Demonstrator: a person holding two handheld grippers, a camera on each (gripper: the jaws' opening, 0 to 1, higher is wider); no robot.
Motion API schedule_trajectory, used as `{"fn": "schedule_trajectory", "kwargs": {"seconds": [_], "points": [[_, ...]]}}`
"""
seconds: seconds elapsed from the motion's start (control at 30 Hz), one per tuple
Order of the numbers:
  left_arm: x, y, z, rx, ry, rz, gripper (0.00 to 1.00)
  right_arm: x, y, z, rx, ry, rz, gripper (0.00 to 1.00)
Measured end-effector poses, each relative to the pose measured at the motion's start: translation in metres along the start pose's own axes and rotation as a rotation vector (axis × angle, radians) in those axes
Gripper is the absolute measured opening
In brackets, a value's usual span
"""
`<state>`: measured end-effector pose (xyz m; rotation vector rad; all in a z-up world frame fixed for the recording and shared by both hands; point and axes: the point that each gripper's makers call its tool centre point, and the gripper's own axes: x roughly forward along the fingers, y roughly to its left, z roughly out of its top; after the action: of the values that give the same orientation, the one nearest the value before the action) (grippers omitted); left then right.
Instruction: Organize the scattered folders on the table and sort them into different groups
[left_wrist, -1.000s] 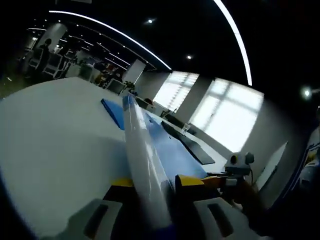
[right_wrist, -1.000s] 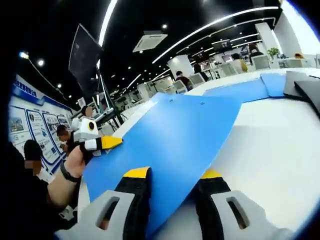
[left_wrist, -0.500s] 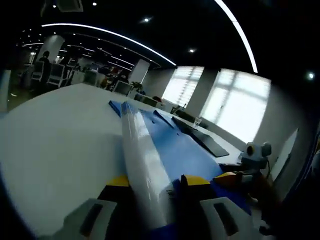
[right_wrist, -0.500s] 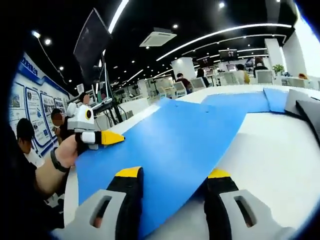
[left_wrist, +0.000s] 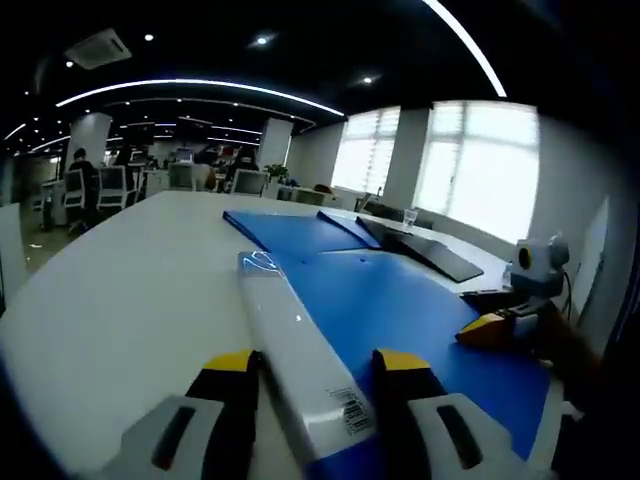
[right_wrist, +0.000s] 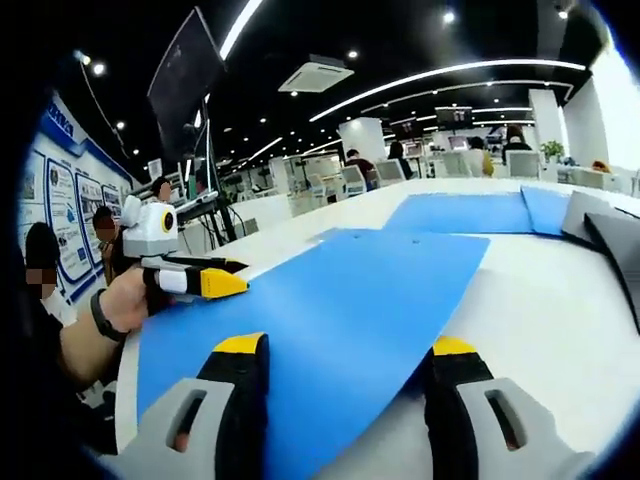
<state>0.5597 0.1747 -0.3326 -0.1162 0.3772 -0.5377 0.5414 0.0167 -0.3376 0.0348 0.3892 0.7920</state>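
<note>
Left gripper view: the left gripper (left_wrist: 310, 385), its yellow-tipped jaws set apart, straddles the pale spine edge of a large flat blue plastic folder (left_wrist: 400, 310) lying on the long white table (left_wrist: 130, 290); whether the jaws actually press the spine cannot be told. Across the sheet the right gripper (left_wrist: 490, 328) meets the folder's far edge. In the right gripper view, that gripper's jaws (right_wrist: 345, 385) stand wide on either side of the same blue folder's (right_wrist: 340, 300) near edge, seemingly not clamped, while the person's hand (right_wrist: 125, 300) brings the left gripper (right_wrist: 215, 283) to the opposite side. A tool at each edge suggests the sheet is being steadied flat, probably to shift or square it for grouping. Counted on the table: this one folder in hand, two more blue folders (left_wrist: 290, 230) lying farther off, and two dark grey folders (left_wrist: 430, 255) beside them near the windows.
</note>
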Motion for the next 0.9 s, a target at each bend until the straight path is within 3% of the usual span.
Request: {"fn": "schedule_trajectory", "kwargs": {"seconds": [0.1,0.27,0.37,0.6,0.77,0.9], "points": [[0.001,0.000,-0.001,0.006,0.002,0.000,0.50,0.000,0.000,-0.001,-0.016,0.003,-0.013,0.66],[0.003,0.002,-0.001,-0.005,0.004,-0.002,0.54,-0.001,-0.010,-0.001,-0.069,0.009,-0.074,0.79],[0.003,0.001,0.000,-0.019,-0.005,-0.008,0.54,-0.001,-0.005,0.009,-0.066,-0.048,-0.051,0.81],[0.004,0.003,0.001,-0.033,-0.013,-0.006,0.58,0.000,-0.005,0.007,-0.056,-0.040,-0.045,0.82],[0.006,0.004,0.001,-0.027,-0.014,0.003,0.68,0.001,-0.008,0.002,-0.097,-0.012,-0.065,0.92],[0.007,0.015,0.003,-0.010,-0.034,0.066,0.81,0.002,-0.006,0.001,-0.120,-0.009,-0.064,0.95]]}}
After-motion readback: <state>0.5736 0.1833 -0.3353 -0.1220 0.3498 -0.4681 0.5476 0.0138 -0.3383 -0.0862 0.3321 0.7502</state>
